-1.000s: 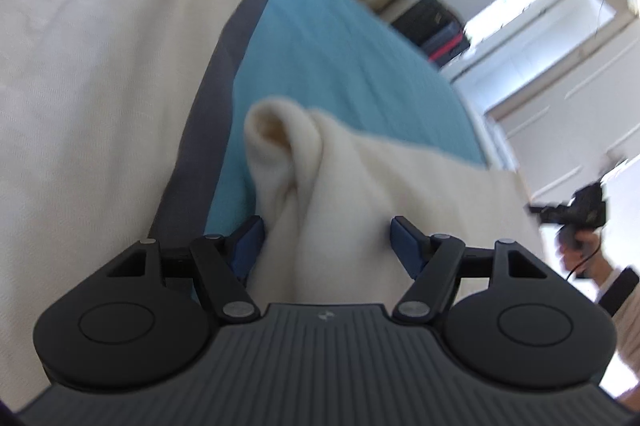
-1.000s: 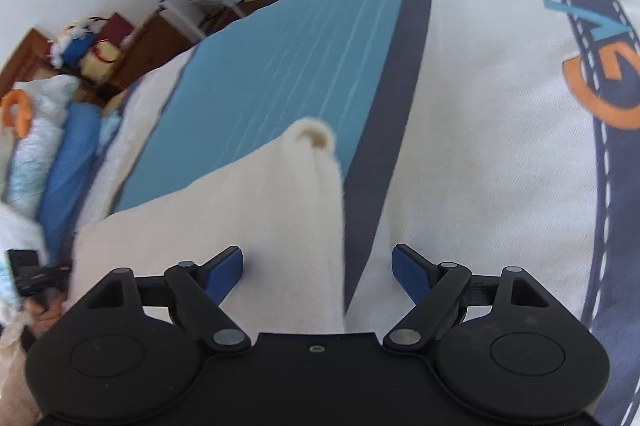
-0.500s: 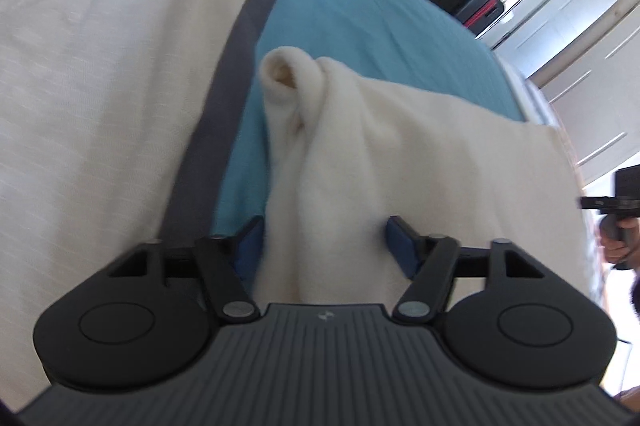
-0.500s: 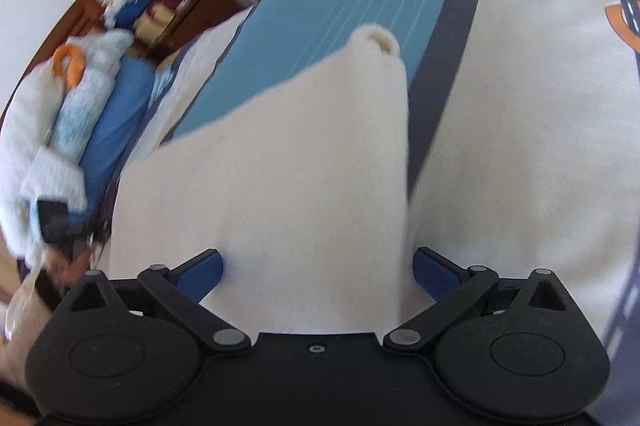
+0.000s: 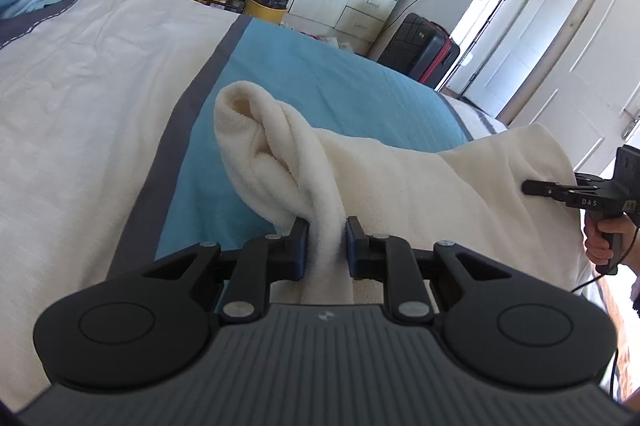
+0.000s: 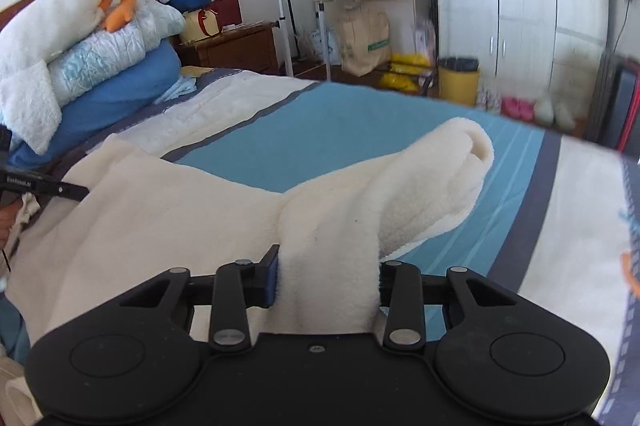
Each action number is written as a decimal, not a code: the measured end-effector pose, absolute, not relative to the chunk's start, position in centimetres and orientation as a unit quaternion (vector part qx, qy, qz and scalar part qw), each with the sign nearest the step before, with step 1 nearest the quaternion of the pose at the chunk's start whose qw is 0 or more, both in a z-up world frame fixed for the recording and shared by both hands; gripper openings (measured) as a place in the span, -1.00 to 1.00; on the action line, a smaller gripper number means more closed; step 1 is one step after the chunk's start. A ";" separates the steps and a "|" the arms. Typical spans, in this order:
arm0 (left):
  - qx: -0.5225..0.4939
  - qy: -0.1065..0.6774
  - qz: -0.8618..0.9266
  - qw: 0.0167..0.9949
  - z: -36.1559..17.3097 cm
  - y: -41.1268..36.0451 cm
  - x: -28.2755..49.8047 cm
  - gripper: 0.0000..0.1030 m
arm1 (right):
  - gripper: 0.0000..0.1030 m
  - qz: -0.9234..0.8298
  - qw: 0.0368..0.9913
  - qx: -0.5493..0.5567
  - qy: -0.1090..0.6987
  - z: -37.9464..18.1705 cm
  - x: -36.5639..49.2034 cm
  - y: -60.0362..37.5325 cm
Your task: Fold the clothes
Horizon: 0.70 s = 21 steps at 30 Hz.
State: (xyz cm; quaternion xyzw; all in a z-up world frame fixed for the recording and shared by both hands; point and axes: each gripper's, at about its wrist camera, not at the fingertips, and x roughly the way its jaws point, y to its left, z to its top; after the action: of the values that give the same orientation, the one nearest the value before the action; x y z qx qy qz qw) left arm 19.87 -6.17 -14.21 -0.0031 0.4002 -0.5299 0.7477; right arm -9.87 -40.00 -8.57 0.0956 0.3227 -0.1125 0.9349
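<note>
On the bed (image 5: 100, 114), across its blue band, lies a cream fleece garment (image 5: 420, 178), spread from left to right between two hand-held tools.

Left: the left gripper (image 5: 327, 244) is clamped on a bunched fold of the garment, with a rolled, tube-like end, probably a sleeve or leg (image 5: 256, 134), lifted clear of the cover and hanging just beyond the pads.

Centre: the main panel of the garment (image 6: 160, 218) is raised in part and sags between the two holds; its near edge appears to rest on the bed.

Right: the right gripper (image 6: 326, 278) is pinched on a thick gather of fleece at the other rolled end (image 6: 452, 162). A hand (image 5: 604, 238) grasps its handle at the far right of the left view.

Assessment: both tools have hold and the cloth is lifted, consistent with a fold in progress. How many folds are already in the garment cannot be determined; it is not yet a compact, flat bundle. Bringing the held ends over and laying them flat appears to remain.
</note>
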 end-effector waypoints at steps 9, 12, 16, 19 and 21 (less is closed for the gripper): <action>0.021 0.492 -0.487 0.722 -16.9 -7.5 21.5 -0.20 | 0.58 -0.098 0.877 0.201 0.425 -12.0 -9.9 -42.5; -0.002 0.514 -0.469 0.719 -17.7 -7.8 22.3 -0.04 | 0.42 -0.106 0.873 0.241 0.411 -13.0 -10.8 -43.5; -0.017 0.528 -0.450 0.720 -18.0 -8.1 22.8 -0.29 | -0.09 -0.144 0.893 0.198 0.379 -11.9 -10.1 -41.6; 0.025 0.473 -0.448 0.758 -16.4 -8.2 20.5 -0.58 | -0.18 -0.160 0.914 0.115 0.353 -10.0 -9.4 -38.6; 0.054 0.438 -0.446 0.779 -15.2 -8.2 19.1 -0.65 | -0.23 -0.166 0.925 0.083 0.331 -8.2 -9.4 -37.5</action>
State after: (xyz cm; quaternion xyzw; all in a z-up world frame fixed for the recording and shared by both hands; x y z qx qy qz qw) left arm 19.06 -8.18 -15.21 0.0537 0.4383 -0.4460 0.7785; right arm -9.37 -37.52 -8.16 0.0832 0.3310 -0.1660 0.9252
